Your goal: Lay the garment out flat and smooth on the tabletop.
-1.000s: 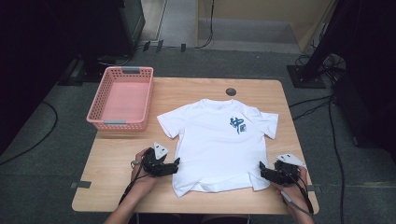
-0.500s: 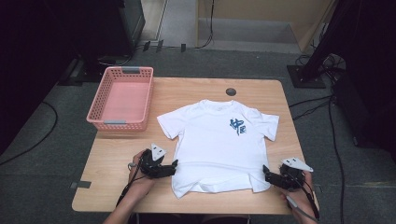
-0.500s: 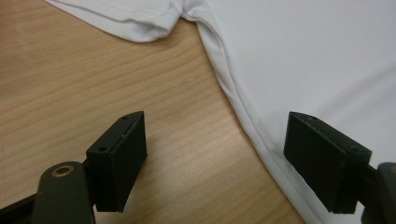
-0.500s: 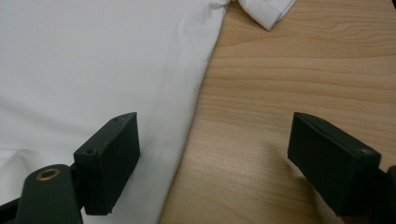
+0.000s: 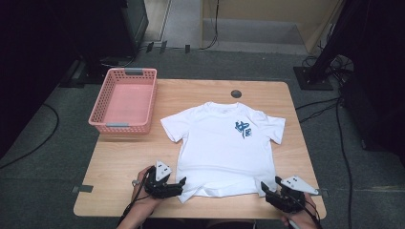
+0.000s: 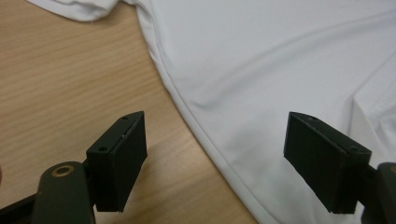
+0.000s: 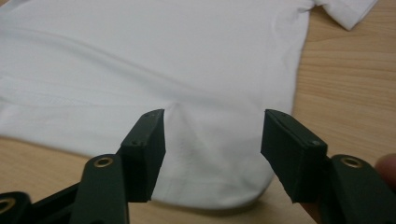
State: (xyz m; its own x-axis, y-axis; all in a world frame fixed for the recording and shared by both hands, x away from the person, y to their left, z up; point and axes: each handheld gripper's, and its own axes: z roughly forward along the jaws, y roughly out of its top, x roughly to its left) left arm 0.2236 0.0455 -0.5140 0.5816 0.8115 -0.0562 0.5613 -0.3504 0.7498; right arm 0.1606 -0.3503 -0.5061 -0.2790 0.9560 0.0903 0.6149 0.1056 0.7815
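A white T-shirt [image 5: 224, 143] with a blue chest print lies flat on the wooden table [image 5: 124, 152], collar toward the far side. My left gripper [image 5: 180, 186] rests at the shirt's near left hem corner. In the left gripper view its jaws [image 6: 215, 158] stand wide, with the shirt's [image 6: 280, 70] side seam running between them. My right gripper [image 5: 270, 185] sits at the near right hem corner. Its jaws [image 7: 212, 149] have just been closing and still stand apart. The rounded shirt corner [image 7: 210, 182] lies puckered between them, not pinched.
A pink plastic basket [image 5: 125, 100] stands at the table's far left corner, with nothing in it. A small dark cable port [image 5: 235, 93] sits at the far edge. Cables and dark stands lie on the floor around the table.
Both hands have drawn back toward the table's near edge, the right one more so. The shirt lies as before.
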